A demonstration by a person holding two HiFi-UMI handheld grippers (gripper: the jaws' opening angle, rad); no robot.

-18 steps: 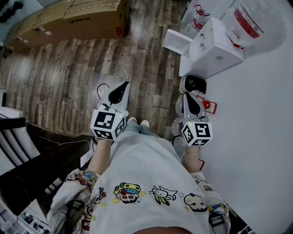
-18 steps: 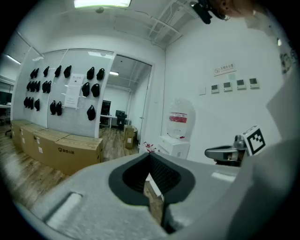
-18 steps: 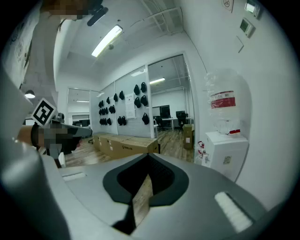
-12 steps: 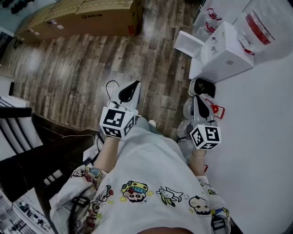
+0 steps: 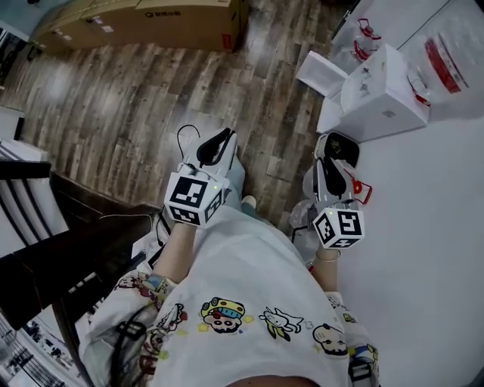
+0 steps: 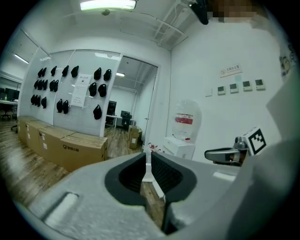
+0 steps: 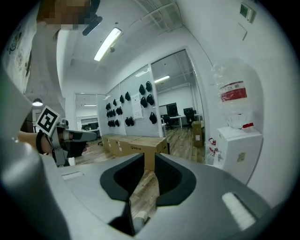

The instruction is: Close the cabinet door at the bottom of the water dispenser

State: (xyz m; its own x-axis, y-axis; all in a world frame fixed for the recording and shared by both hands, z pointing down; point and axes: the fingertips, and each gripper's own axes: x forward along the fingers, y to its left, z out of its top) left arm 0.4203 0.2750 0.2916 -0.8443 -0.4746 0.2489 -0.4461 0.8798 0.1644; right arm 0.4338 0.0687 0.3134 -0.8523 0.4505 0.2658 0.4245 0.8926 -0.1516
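Overhead, the water dispenser (image 5: 382, 106) stands against the white wall (image 5: 435, 227). Its cabinet door (image 5: 321, 73) is swung open, its long edge jutting out over the plank floor (image 5: 128, 106) towards the cardboard boxes (image 5: 144, 17).

Left gripper view: the left gripper (image 6: 146, 157) has its fingers clenched to a thin slit, empty.

Right gripper view: the right gripper (image 7: 150, 161) has its fingers released, empty, in a glass-walled office.

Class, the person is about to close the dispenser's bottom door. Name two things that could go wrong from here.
1. A dark object and a red-handled item lie on the floor by the right claw. Someone stepping toward the door could trip on them.
2. A hard shove might rock the bottle on the dispenser.
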